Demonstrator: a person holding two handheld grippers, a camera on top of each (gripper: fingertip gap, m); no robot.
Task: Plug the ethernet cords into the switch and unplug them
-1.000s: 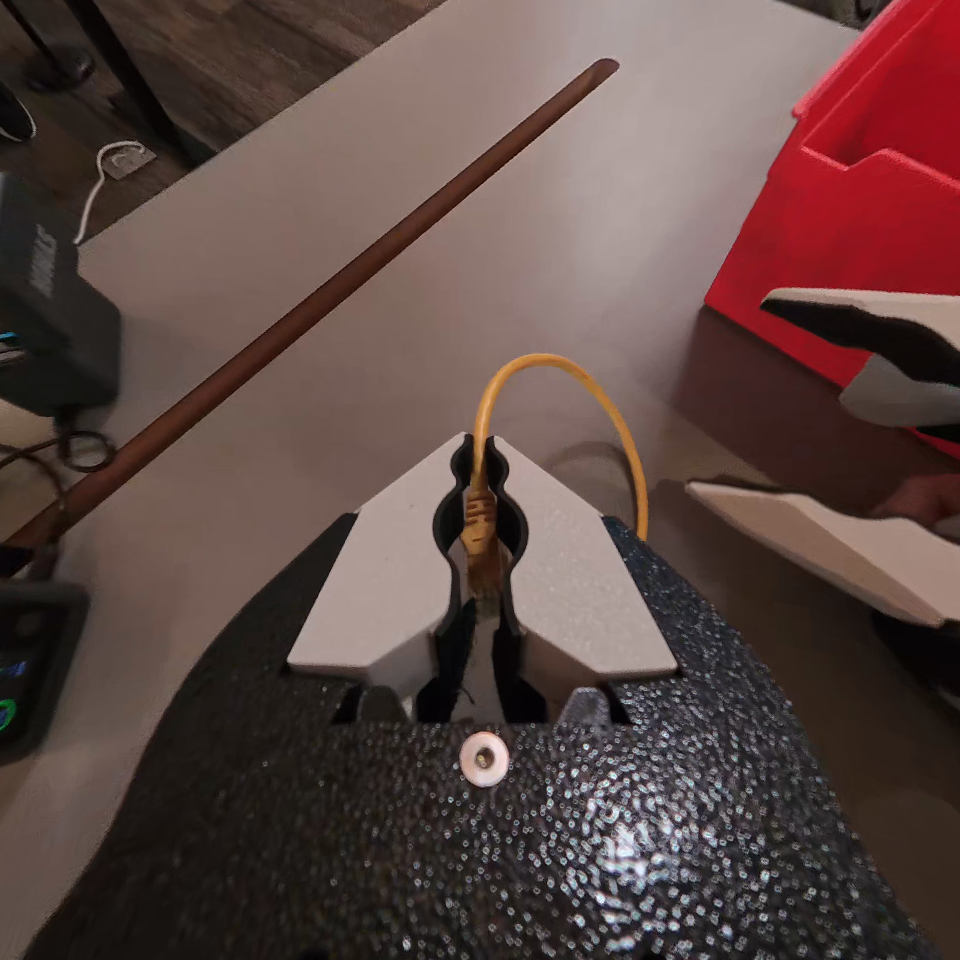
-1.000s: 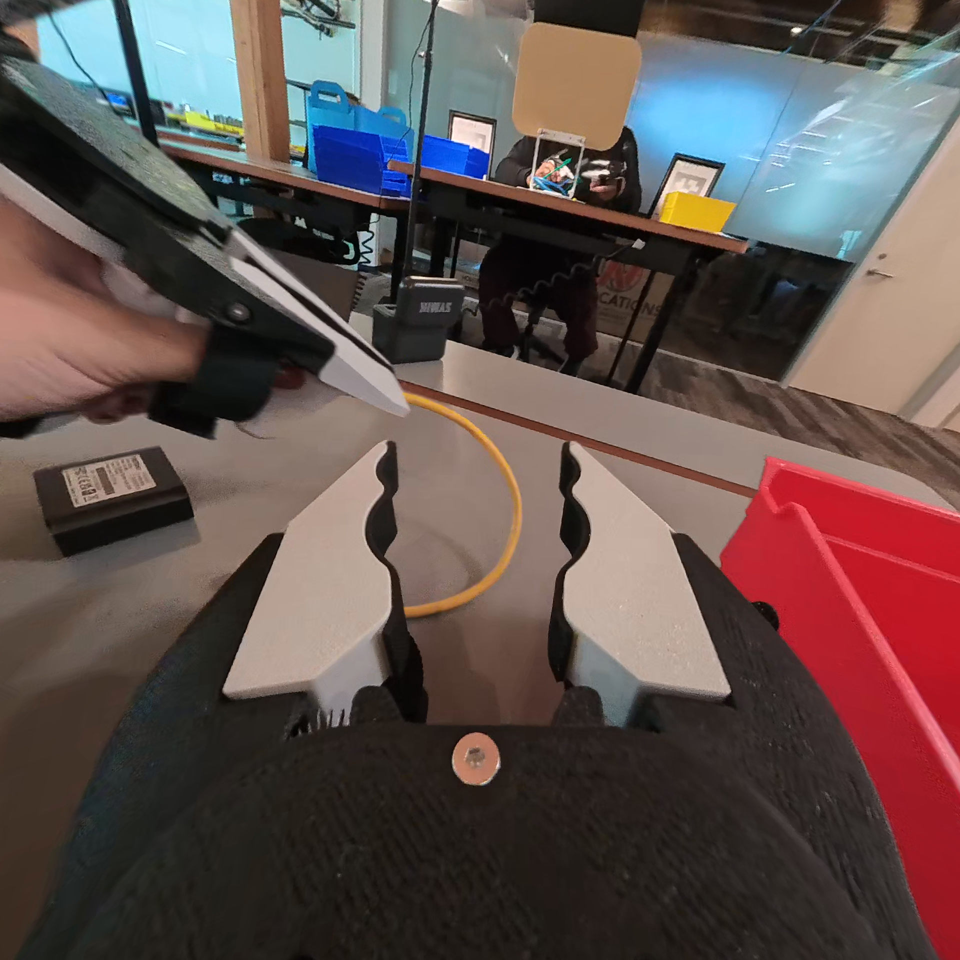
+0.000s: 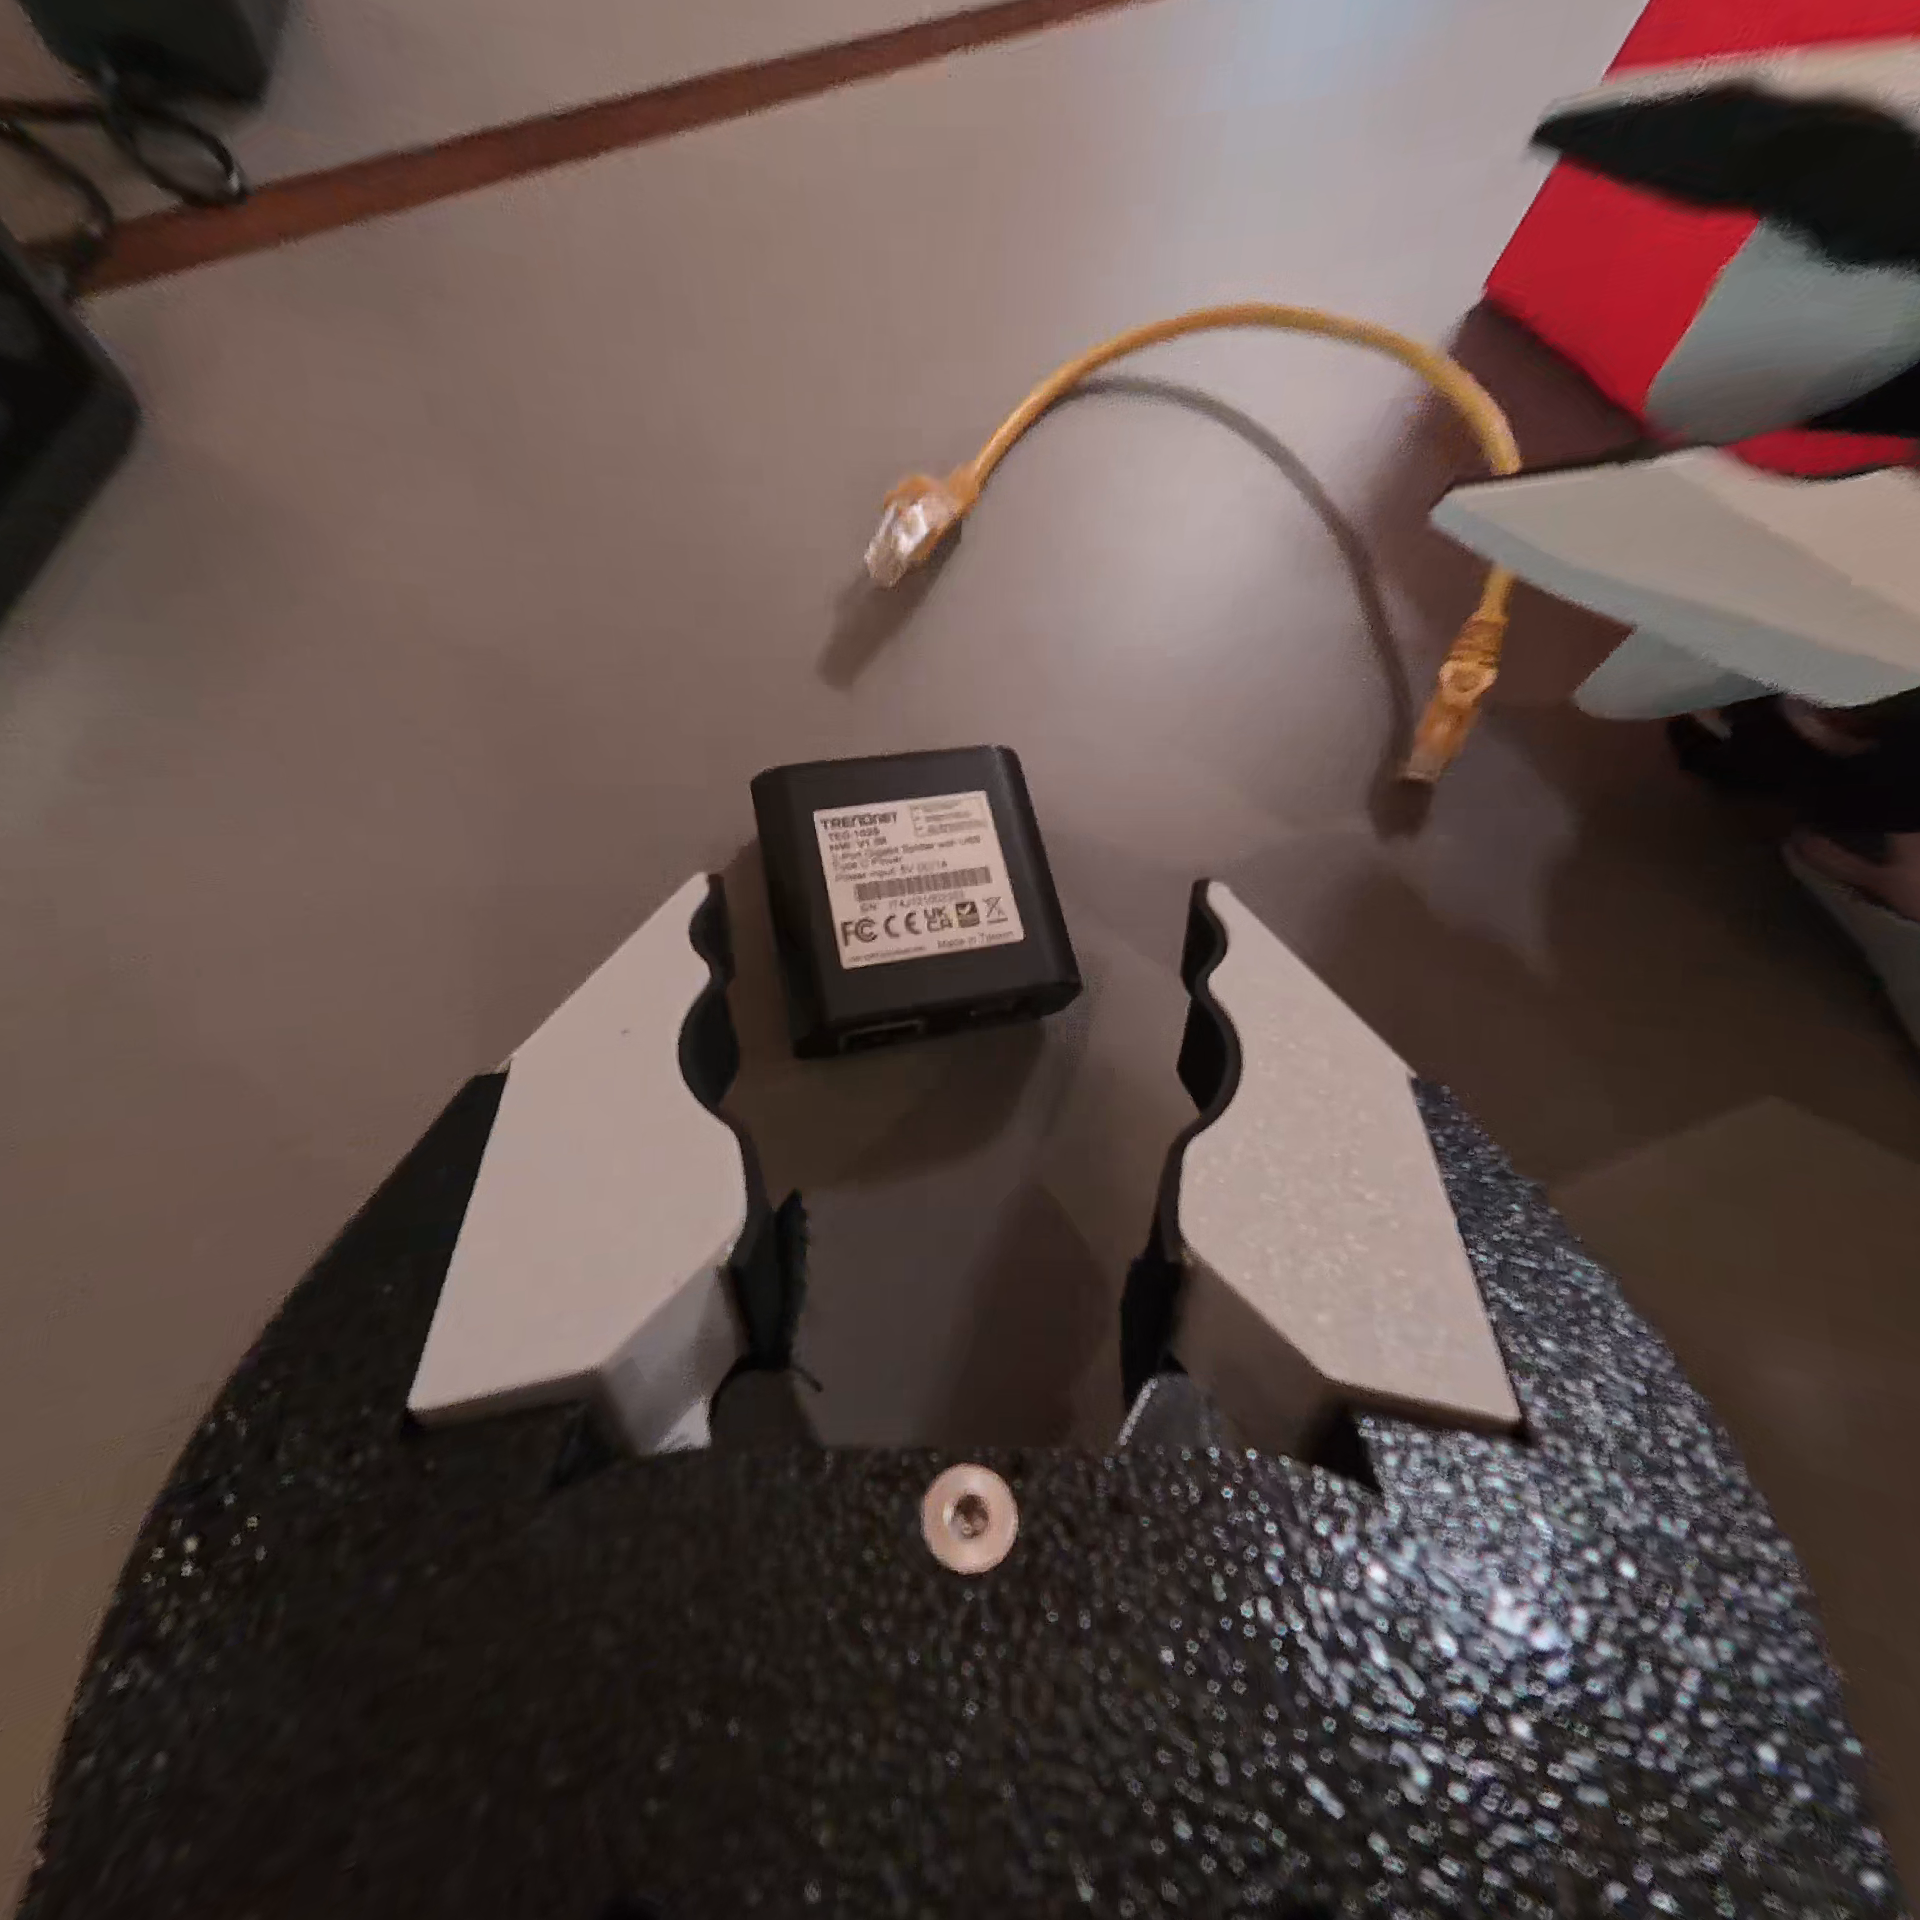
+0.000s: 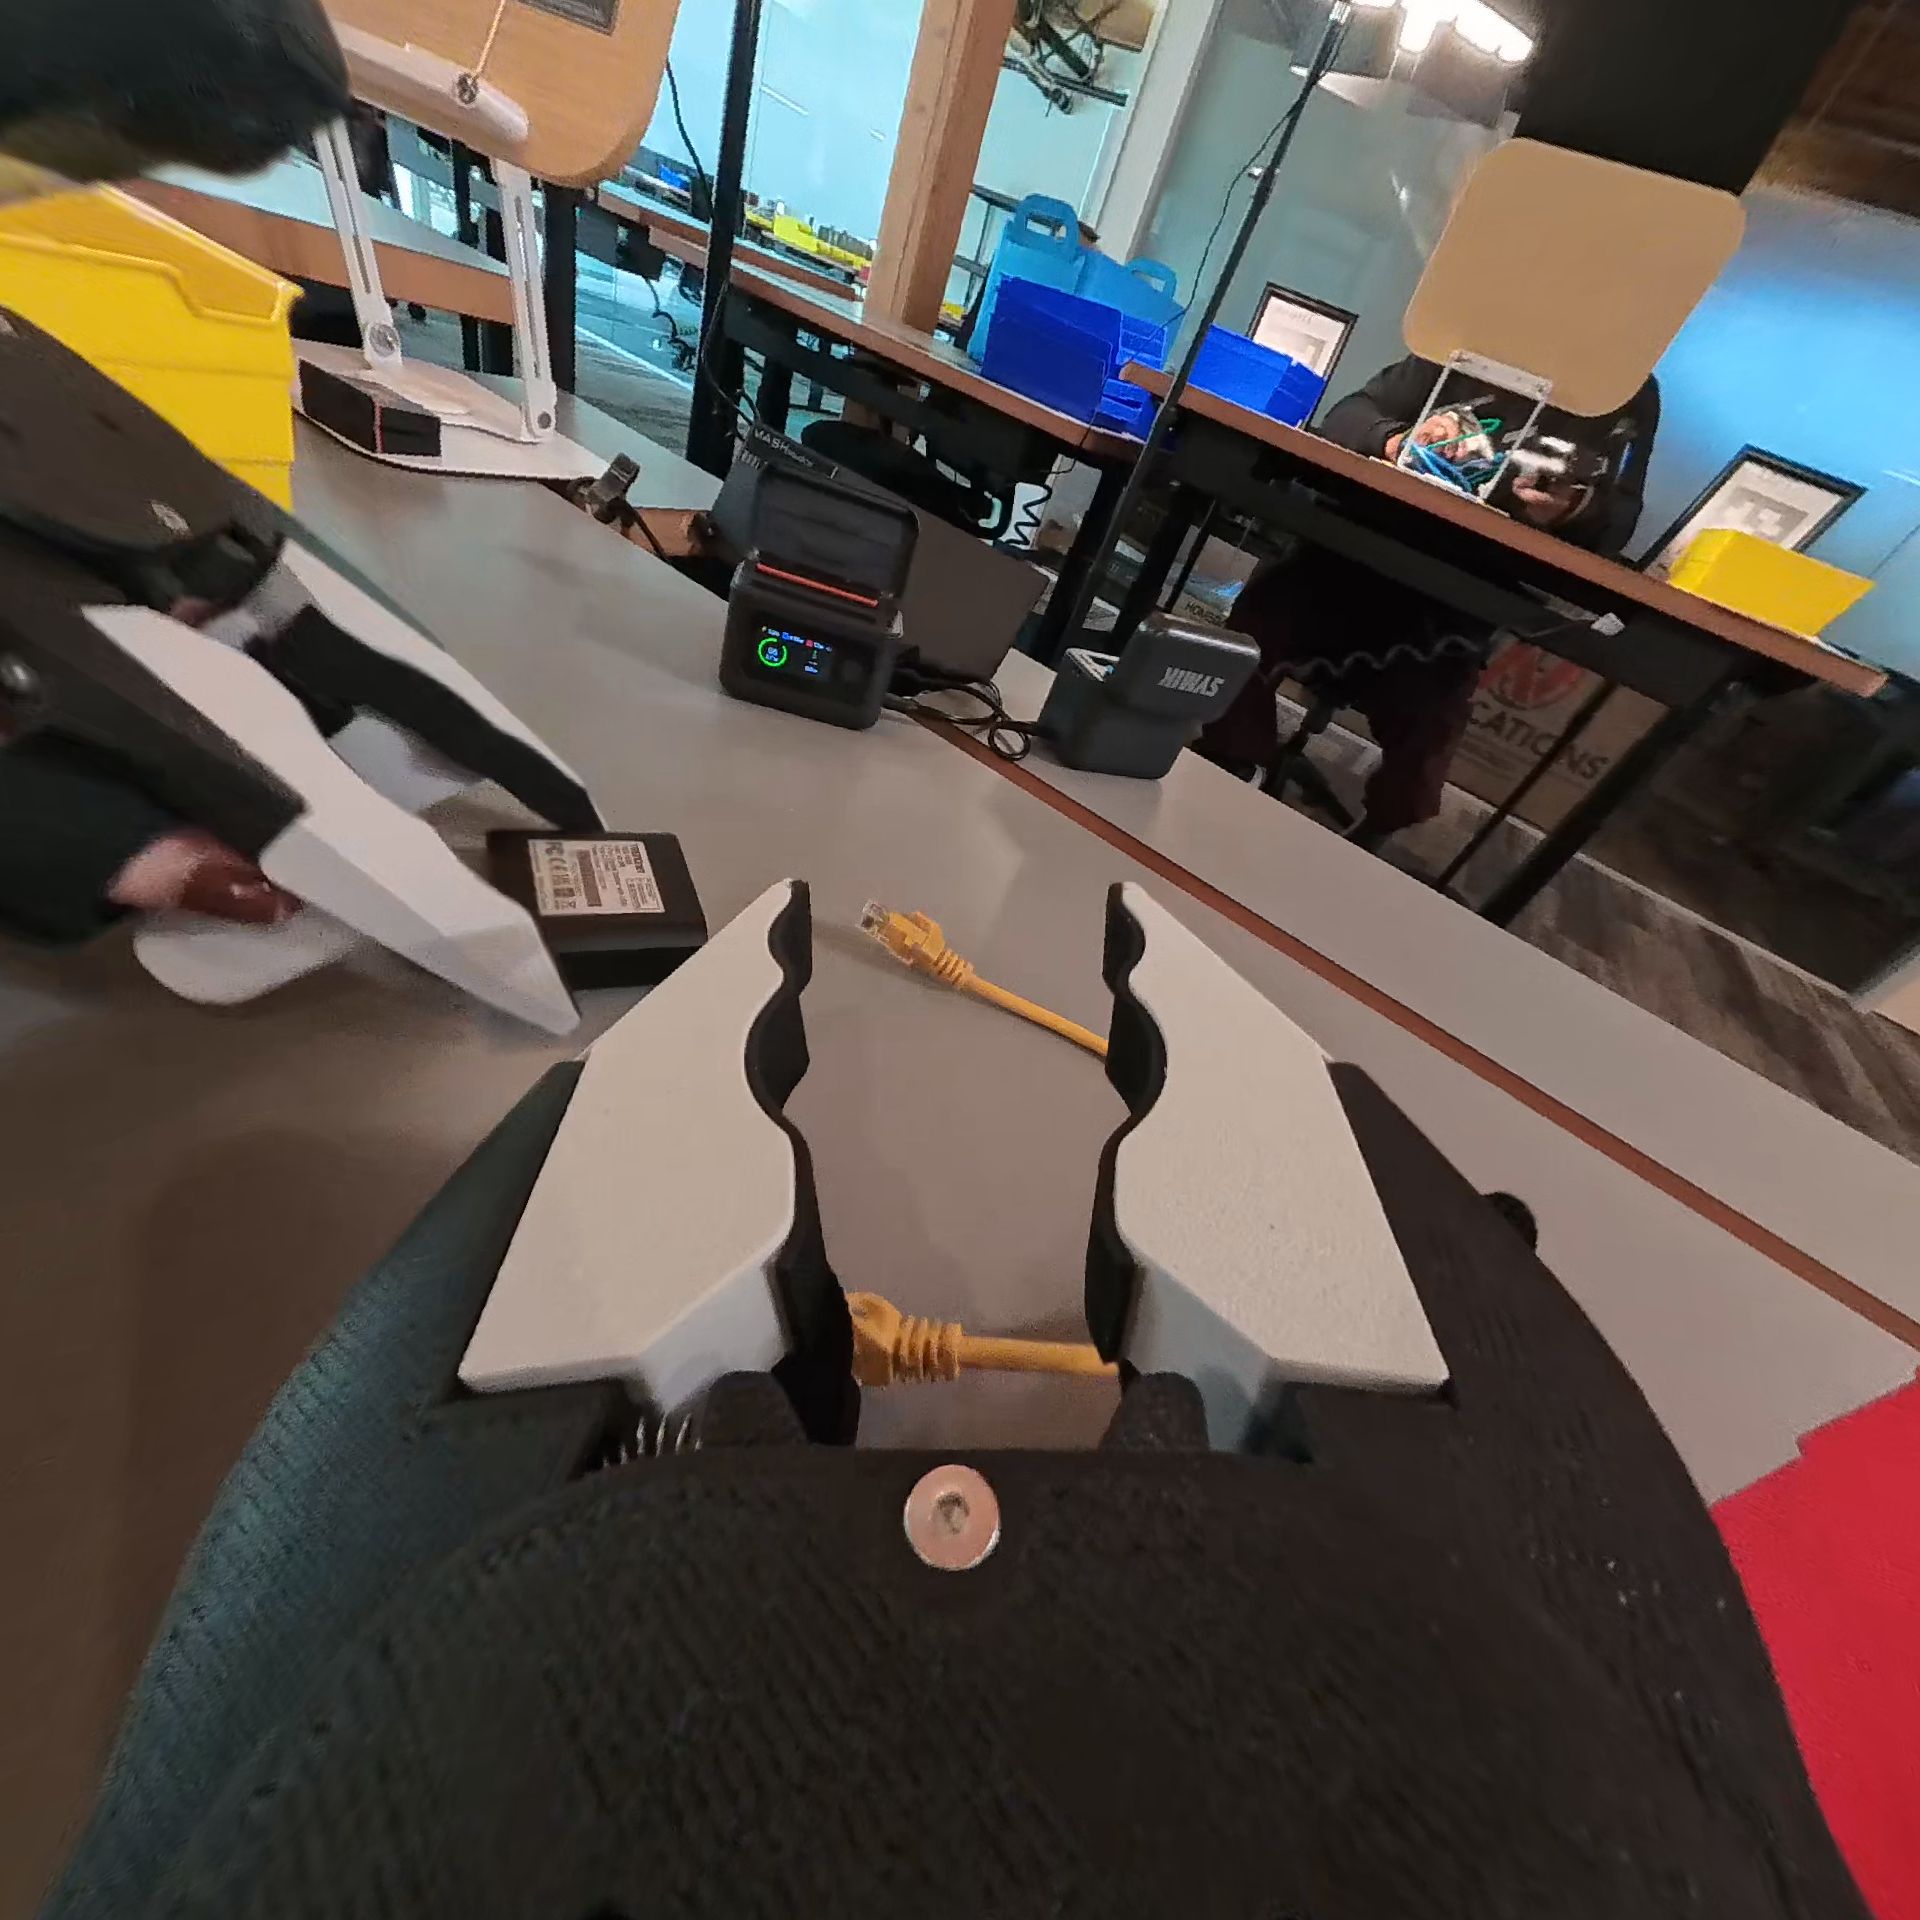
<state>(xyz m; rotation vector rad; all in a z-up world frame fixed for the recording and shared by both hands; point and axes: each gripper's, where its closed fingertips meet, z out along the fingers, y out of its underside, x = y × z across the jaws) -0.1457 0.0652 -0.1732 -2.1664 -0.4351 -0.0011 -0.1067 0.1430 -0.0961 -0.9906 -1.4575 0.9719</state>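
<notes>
A: Grey table [image 3: 520, 582], smooth and matte, crossed by a brown seam [image 3: 582, 125]; far edge visible in the right wrist view. Open surface between switch and cord. Red bin [image 3: 1621, 208] at the right margin.

B: Switch [image 3: 914, 894]: small black box, rounded corners, white label on top, ports on the near face. Lying flat just beyond the fingertips of the left tool [image 3: 951, 888], untouched.

A: Left tool: fingers wide apart, holding nothing. Pale grey wedge-shaped fingers [image 3: 603, 1174], wavy black inner pads, black pebbled body.

B: Ethernet cord [image 3: 1247, 322]: short, yellow, curved in an arch on the table, free of the switch. One clear-tipped plug [image 3: 909, 525] beyond the switch, the other [image 3: 1455, 691] nearer the right tool [image 3: 1621, 499].

A: Right tool [image 4: 956, 904]: fingers likewise apart, gripping nothing. One plug end [image 4: 904, 1351] seen low between the finger bases; contact cannot be told. Far plug [image 4: 909, 935] ahead of the tips.

B: Background: black powered unit with lit screen [image 4: 810, 655], dark grey charger [image 4: 1143, 696], yellow bin [image 4: 156, 312].
</notes>
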